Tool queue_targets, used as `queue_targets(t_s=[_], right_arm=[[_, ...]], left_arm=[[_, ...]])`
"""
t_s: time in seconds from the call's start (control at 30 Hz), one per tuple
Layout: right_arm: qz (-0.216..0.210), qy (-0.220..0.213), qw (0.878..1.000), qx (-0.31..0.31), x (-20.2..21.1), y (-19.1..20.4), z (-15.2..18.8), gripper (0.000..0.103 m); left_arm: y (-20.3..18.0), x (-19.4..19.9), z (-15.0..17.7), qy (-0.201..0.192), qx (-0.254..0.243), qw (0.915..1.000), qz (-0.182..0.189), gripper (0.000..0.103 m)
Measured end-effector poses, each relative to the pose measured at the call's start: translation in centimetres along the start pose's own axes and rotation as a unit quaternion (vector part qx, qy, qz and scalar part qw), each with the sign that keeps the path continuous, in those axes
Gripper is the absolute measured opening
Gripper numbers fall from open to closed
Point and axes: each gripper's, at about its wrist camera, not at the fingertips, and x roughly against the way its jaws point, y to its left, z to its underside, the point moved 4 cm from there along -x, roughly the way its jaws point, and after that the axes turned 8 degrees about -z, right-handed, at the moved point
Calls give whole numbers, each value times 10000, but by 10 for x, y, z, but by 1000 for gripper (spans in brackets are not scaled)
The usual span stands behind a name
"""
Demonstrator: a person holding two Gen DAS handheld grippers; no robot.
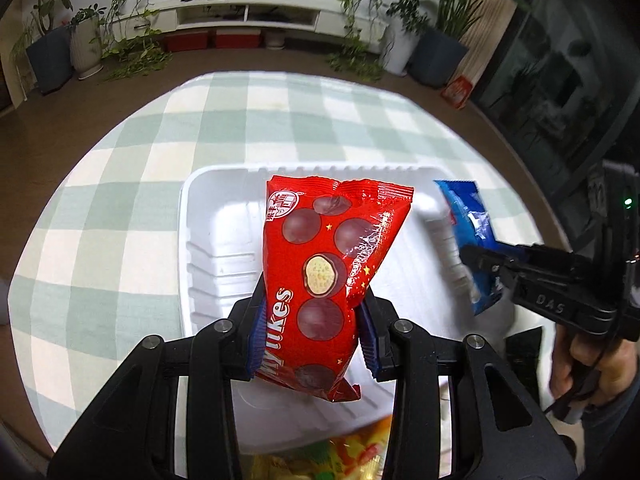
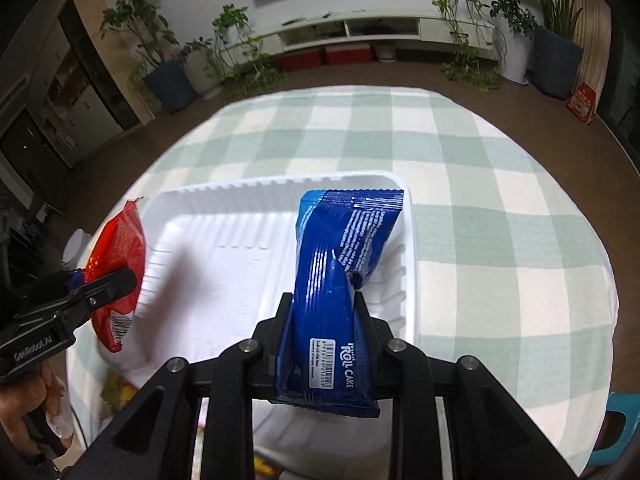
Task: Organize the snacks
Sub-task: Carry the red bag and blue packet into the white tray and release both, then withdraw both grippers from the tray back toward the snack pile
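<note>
My left gripper (image 1: 314,304) is shut on a red Mylikes chocolate-ball bag (image 1: 324,264) and holds it above the white plastic tray (image 1: 208,216). My right gripper (image 2: 324,304) is shut on a blue Roll Cake packet (image 2: 340,264) above the right side of the same tray (image 2: 224,264). The right gripper with the blue packet (image 1: 472,240) shows at the right of the left wrist view. The left gripper with the red bag (image 2: 116,264) shows at the left of the right wrist view. The tray floor looks bare.
The tray sits on a round table with a green and white checked cloth (image 1: 160,128). A yellow snack packet (image 1: 352,456) lies at the tray's near edge, also in the right wrist view (image 2: 120,392). Potted plants (image 2: 168,64) and a low white cabinet (image 1: 248,16) stand beyond.
</note>
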Motion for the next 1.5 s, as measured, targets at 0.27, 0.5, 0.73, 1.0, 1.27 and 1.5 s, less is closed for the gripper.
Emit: queue_targets(t_s=[0.27, 0.5, 0.73, 1.0, 1.27, 1.5], right_arm=[[122, 274, 9995, -16, -16, -7, 10, 29], [276, 370, 9989, 16, -15, -4, 21, 31], [247, 350, 9990, -86, -15, -4, 20, 42], [286, -122, 9995, 21, 26, 8, 9, 65], [-572, -1306, 9897, -97, 140, 25, 53, 88], [-1045, -1751, 9790, 89, 198, 53, 168, 89]], left_arm=[[-1, -26, 2, 141, -158, 9996, -184, 38], [0, -28, 7, 142, -125, 9995, -238, 50], [3, -20, 4, 14, -84, 9997, -208, 61], [15, 37, 3, -556, 93, 9984, 15, 96], [32, 123, 73, -1050, 87, 9937, 371, 103], [37, 159, 186, -726, 573, 9955, 230, 103]])
